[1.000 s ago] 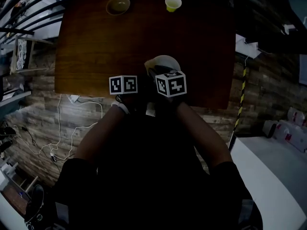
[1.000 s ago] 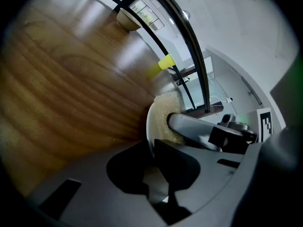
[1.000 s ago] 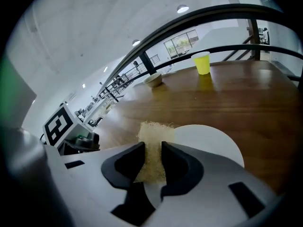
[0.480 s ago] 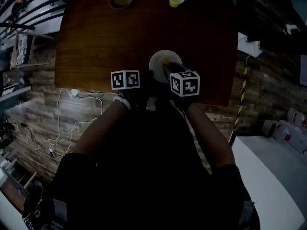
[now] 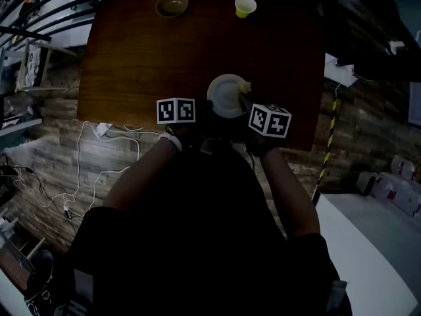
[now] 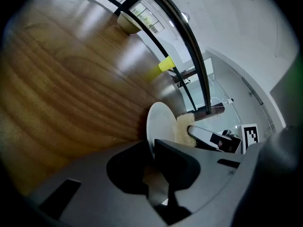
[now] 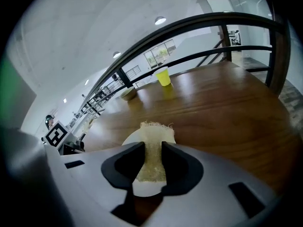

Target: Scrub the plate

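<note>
A white cable (image 5: 102,130) trails over the plank floor (image 5: 46,157) at the far left, beside the table (image 5: 131,58). A bowl (image 5: 172,4) sits at the table's far edge, left of centre.

At the near edge, the left tool (image 6: 151,152) has its jaws pinched on the rim of the plate (image 6: 158,122). That rim fills the thin gap between them. The plate is white and sits at about the middle of the table's near edge, well apart from the bowl. The head view shows its round face, and the left gripper view shows it nearly edge-on. Whether it rests on the wood or is lifted off it cannot be told.

The sponge (image 7: 154,143), pale and rough, lies against the plate's face near its right rim. The right tool (image 7: 152,162) is clamped on the sponge, which fills the space between the jaws and sticks out past their tips.

A yellow cup (image 7: 164,76) stands at the far edge, right of the bowl. Right of the table, a yellow-and-black striped bar (image 5: 331,133) runs down toward the floor.
</note>
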Demonstrator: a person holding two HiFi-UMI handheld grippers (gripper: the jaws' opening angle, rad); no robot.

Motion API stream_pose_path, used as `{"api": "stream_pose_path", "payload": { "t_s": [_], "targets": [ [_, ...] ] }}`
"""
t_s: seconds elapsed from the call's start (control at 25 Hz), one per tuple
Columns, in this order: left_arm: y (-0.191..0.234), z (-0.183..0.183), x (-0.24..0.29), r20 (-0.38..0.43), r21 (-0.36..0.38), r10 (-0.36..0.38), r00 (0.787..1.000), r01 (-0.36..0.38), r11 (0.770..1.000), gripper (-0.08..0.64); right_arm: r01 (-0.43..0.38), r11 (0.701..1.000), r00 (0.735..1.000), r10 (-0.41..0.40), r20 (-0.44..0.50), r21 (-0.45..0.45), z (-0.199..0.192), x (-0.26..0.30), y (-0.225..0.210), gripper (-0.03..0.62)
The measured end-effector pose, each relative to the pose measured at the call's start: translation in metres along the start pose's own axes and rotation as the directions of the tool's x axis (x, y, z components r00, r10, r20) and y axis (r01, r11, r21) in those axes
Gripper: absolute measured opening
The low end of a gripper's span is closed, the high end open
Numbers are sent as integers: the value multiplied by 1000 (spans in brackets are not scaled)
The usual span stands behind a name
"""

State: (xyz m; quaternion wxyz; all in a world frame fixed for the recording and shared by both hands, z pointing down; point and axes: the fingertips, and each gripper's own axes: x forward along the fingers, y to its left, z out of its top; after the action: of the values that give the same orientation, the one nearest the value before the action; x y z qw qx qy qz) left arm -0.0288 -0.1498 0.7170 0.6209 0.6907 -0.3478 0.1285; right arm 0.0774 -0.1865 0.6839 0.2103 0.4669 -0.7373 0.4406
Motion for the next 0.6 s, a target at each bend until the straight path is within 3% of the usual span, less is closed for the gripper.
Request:
{"api": "stream_pose_path", "payload": {
  "t_s": [0.2,0.48,0.6],
  "targets": [
    [0,0,-2,9,-16,-12,1000,12,1000,52,70,997,997,-70,14,-21,3,-1,9,120],
    [2,1,-4,-3,-28,-42,999,42,999,52,-130,981,989,117,-94,-143,-15,30,80,120],
    [4,1,-4,-13,-38,-56,998,56,998,49,-163,976,980,144,-136,-144,-24,42,87,120]
  ]
}}
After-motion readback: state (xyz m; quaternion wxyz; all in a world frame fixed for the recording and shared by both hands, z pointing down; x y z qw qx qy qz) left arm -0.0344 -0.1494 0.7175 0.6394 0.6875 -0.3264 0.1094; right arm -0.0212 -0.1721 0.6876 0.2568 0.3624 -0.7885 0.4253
